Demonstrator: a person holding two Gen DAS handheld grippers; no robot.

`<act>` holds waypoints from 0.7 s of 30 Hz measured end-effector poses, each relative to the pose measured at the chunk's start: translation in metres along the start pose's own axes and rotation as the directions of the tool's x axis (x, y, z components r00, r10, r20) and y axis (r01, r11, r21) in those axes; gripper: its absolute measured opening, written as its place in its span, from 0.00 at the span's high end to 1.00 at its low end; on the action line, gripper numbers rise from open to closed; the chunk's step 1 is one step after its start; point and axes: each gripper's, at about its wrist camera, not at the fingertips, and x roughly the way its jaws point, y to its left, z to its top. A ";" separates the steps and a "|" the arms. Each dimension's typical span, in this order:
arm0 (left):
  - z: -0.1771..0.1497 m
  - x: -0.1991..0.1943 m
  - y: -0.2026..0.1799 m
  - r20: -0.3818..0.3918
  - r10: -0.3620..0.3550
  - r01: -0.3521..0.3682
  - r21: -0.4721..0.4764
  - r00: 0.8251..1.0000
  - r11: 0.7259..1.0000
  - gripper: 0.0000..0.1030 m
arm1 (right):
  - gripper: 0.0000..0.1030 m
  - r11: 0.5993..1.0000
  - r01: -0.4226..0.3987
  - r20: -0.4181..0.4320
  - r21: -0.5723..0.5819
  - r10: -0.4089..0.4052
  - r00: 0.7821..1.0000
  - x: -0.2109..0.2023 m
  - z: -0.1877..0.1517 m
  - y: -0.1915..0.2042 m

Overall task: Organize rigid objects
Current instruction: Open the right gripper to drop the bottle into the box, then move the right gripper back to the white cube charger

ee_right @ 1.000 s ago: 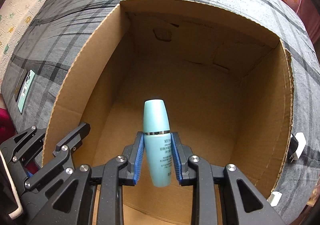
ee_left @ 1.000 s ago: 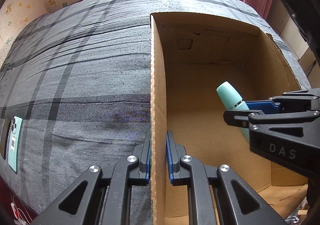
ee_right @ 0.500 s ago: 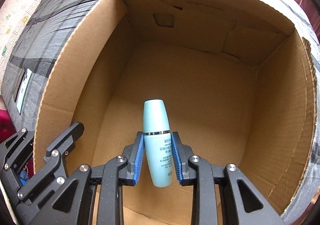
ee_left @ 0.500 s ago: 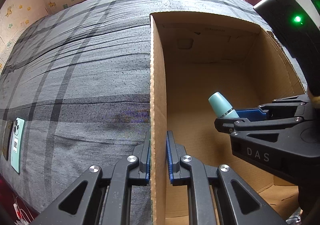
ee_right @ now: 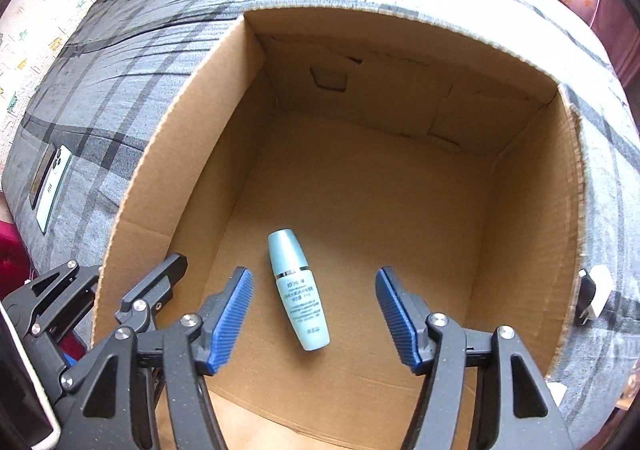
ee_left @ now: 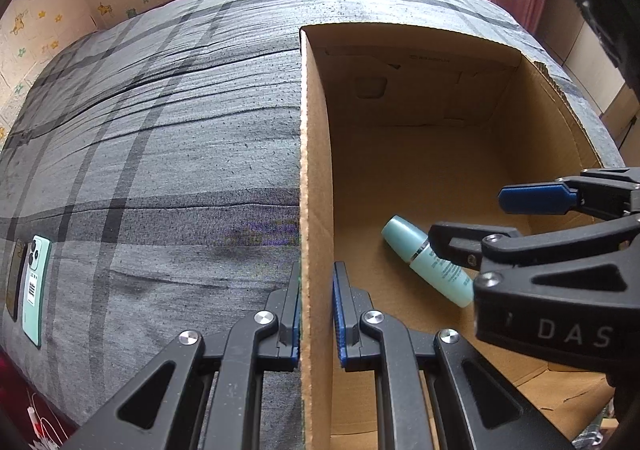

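Observation:
A light teal bottle [ee_right: 298, 292] lies on its side on the floor of an open cardboard box [ee_right: 532, 185]. It also shows in the left wrist view [ee_left: 424, 260]. My right gripper [ee_right: 314, 314] is open and empty just above the bottle, inside the box; it also shows in the left wrist view [ee_left: 484, 219]. My left gripper [ee_left: 317, 310] is shut on the box's left wall [ee_left: 314, 185], one finger on each side of the cardboard.
The box stands on a bed with a grey plaid cover [ee_left: 140, 153]. A mint green phone [ee_left: 36, 286] beside a dark flat object lies near the bed's left edge, also in the right wrist view [ee_right: 52, 189]. A white charger [ee_right: 598, 290] lies right of the box.
My right gripper has opened and let go of the teal bottle. The bottle has dropped from upright between the fingers to lying on the box floor. The left gripper has not moved.

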 end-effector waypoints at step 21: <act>0.000 0.000 -0.002 -0.002 0.019 -0.019 0.008 1.000 1.000 0.86 | 0.00 0.997 0.080 0.126 0.020 -0.082 0.989 -0.068 -0.019 -0.022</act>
